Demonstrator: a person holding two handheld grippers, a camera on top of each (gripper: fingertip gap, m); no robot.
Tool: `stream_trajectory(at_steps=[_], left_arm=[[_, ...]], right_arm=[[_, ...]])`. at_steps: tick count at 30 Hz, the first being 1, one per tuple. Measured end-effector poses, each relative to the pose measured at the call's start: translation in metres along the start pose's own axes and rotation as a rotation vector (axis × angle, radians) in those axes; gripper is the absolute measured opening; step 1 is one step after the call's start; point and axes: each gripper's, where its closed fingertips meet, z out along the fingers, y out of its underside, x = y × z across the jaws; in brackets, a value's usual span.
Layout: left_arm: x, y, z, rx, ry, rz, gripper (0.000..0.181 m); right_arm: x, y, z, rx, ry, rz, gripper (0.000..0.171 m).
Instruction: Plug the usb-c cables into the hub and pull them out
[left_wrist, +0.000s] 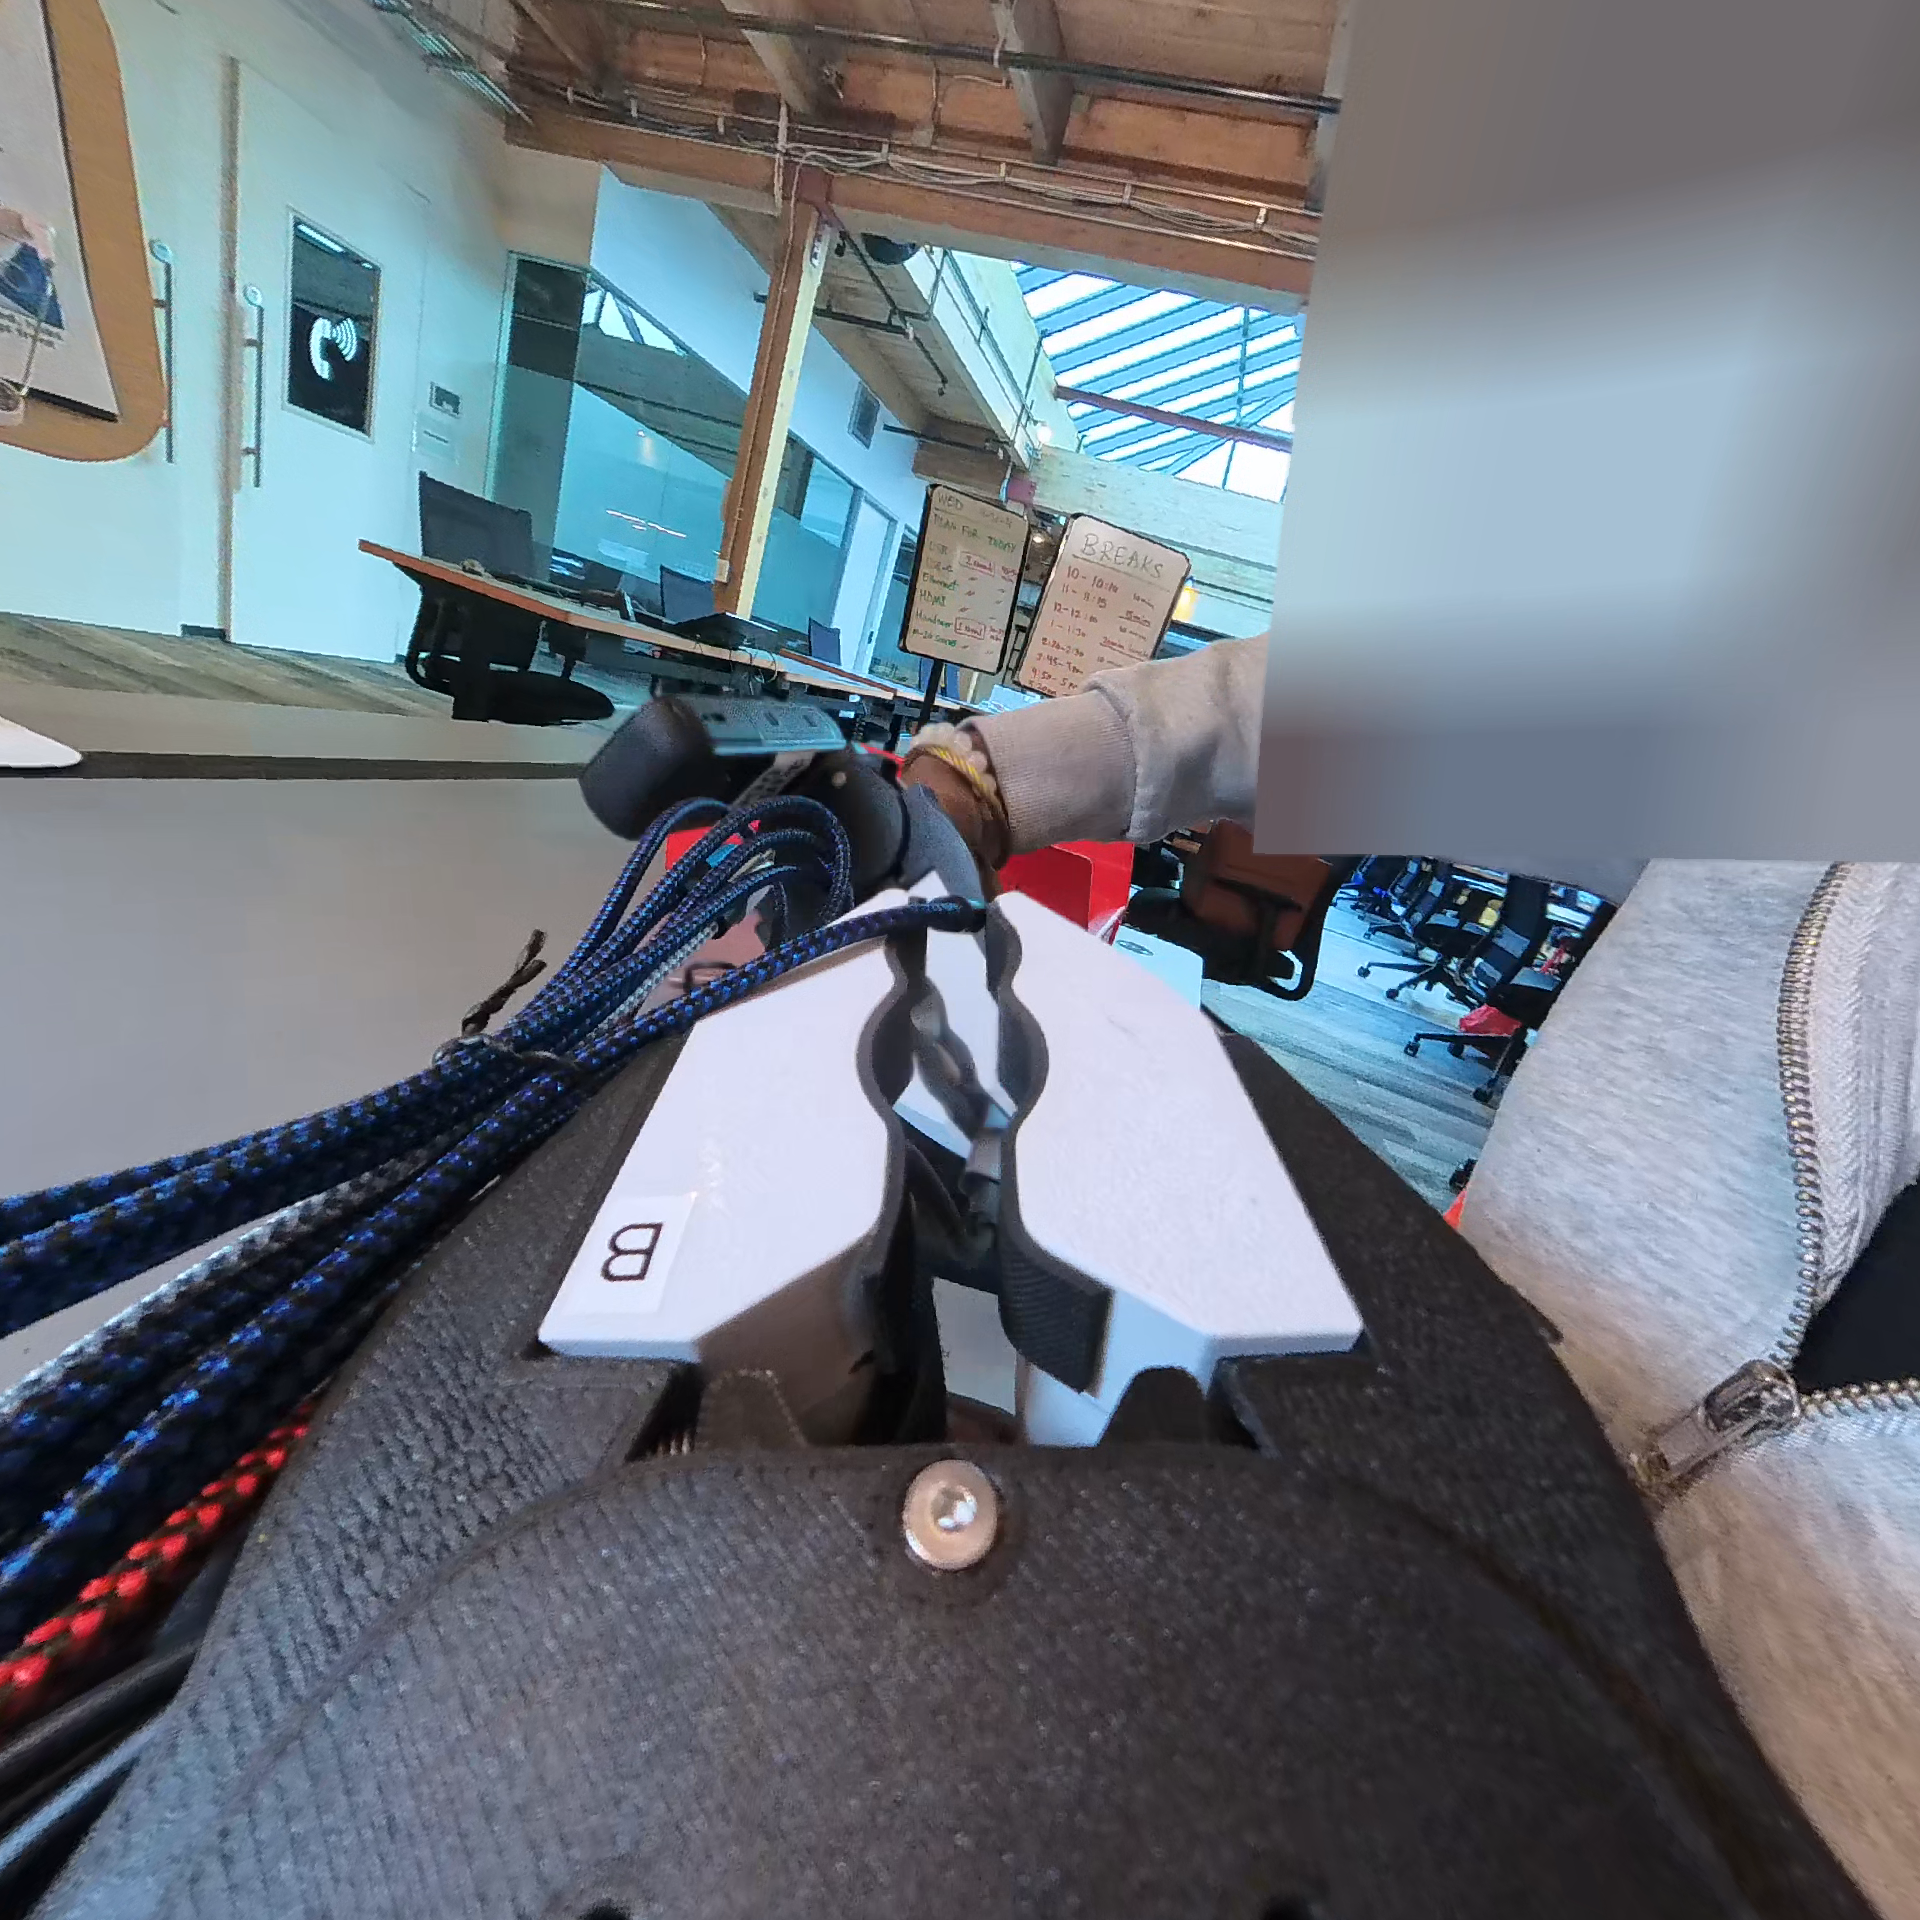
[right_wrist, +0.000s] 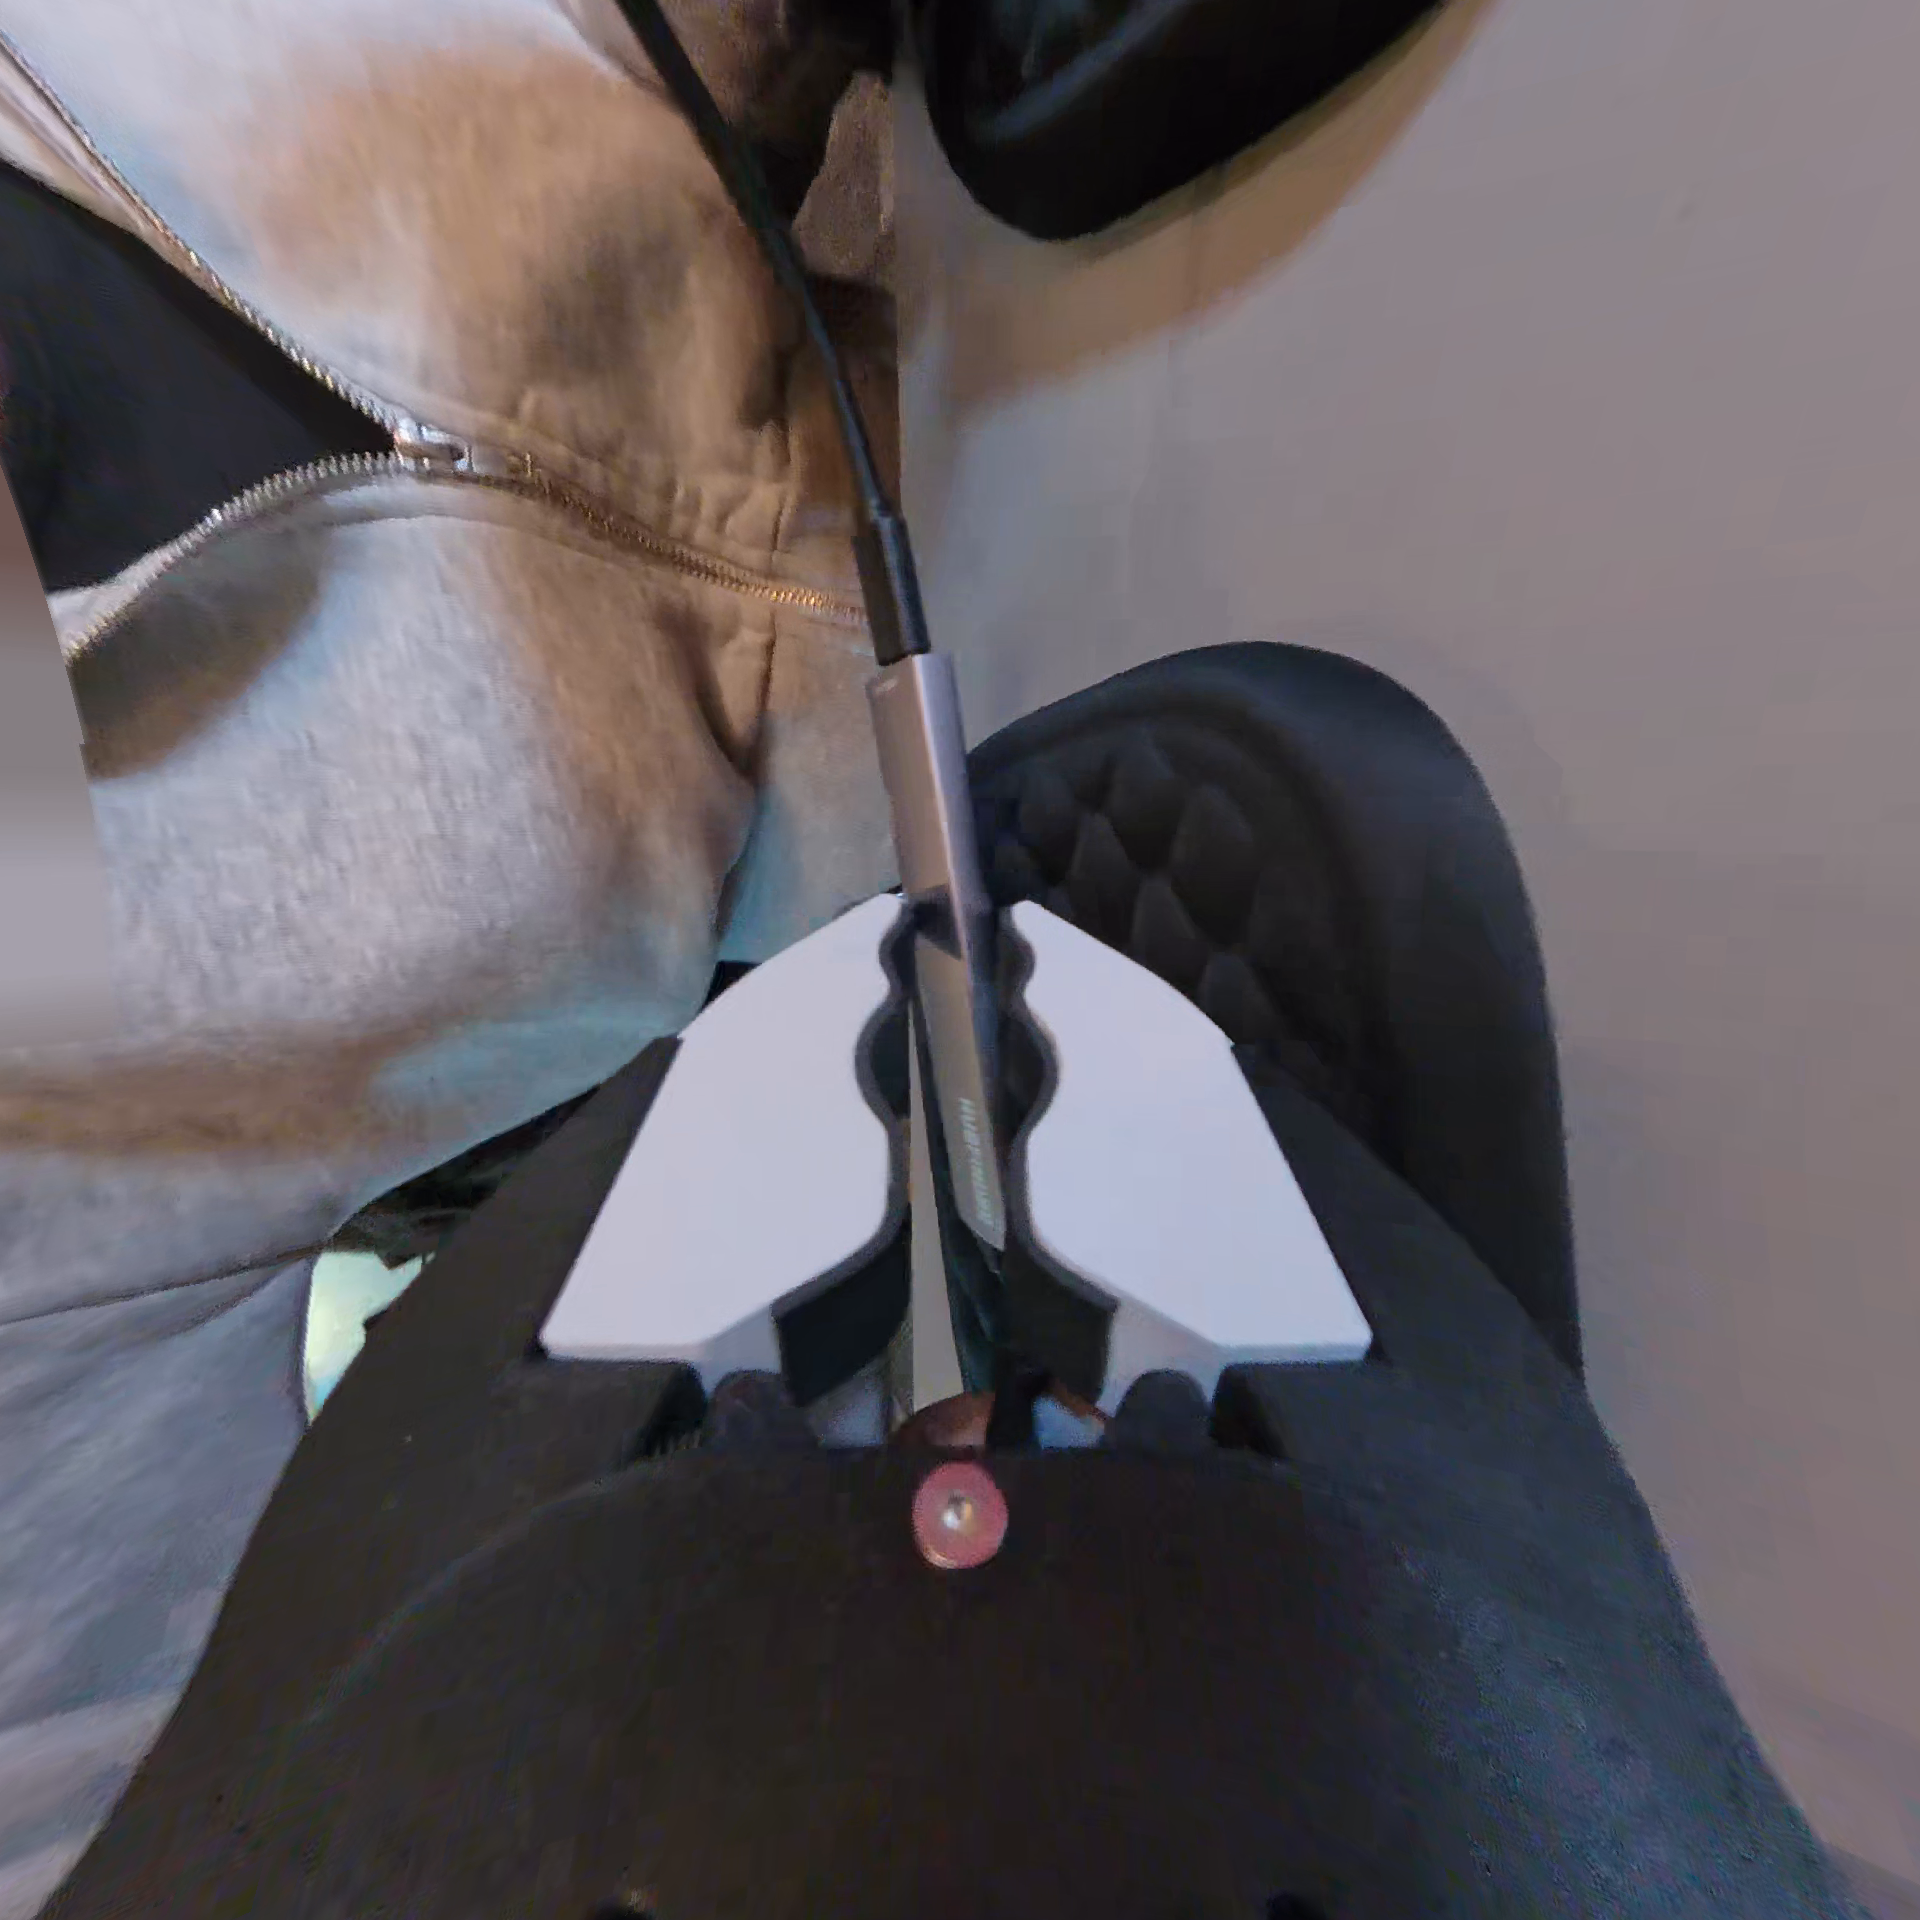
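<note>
In the left wrist view my left gripper (left_wrist: 961, 920) has its white fingers shut on a blue-black braided usb-c cable (left_wrist: 831, 940). The cable's plug (left_wrist: 982, 1158) lies between the jaws. A bundle of several more blue-black braided cables (left_wrist: 312, 1164) and a red one (left_wrist: 135, 1590) hangs to the left. In the right wrist view my right gripper (right_wrist: 956, 920) is shut on a slim grey metal hub (right_wrist: 930, 800). The hub sticks out past the fingertips, and its black lead (right_wrist: 821, 312) runs upward.
A person in a grey zip hoodie (left_wrist: 1704, 1195) stands close on the right; the hoodie fills the left of the right wrist view (right_wrist: 416, 727). A sleeved hand (left_wrist: 1101, 748) holds a black device (left_wrist: 727, 764) beyond the left fingertips. A black padded chair part (right_wrist: 1299, 914) lies behind the hub. Across from one pair of fingers to the other is roughly 15 centimetres.
</note>
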Motion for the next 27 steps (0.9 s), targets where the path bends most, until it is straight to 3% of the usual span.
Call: stream_trajectory(at_steps=[4, 12, 15, 18, 21, 27], left_arm=[[0.0, -0.002, -0.001, 0.015, 0.008, -0.009, 0.012], [0.0, -0.02, -0.018, 0.06, 0.037, -0.034, 0.011], [0.007, -0.032, -0.026, 0.085, 0.066, 0.008, 0.011], [0.017, -0.045, -0.034, 0.133, 0.117, 0.04, 0.011], [0.025, -0.055, -0.042, 0.19, 0.179, 0.055, 0.011], [0.044, -0.095, -0.075, 0.376, 0.297, 0.052, 0.011]], right_arm=[[-0.007, 0.0, 0.014, -0.032, 0.057, -0.092, 0.011], [0.02, 0.004, -0.064, 0.071, 0.937, -0.212, 0.01], [0.036, 0.013, -0.051, 0.009, 1.094, -0.231, 0.01], [0.036, 0.013, -0.049, -0.012, 1.163, -0.234, 0.01], [0.039, 0.013, -0.046, 0.012, 1.126, -0.204, 0.01], [0.046, 0.013, -0.042, -0.106, 1.123, -0.247, 0.01]])
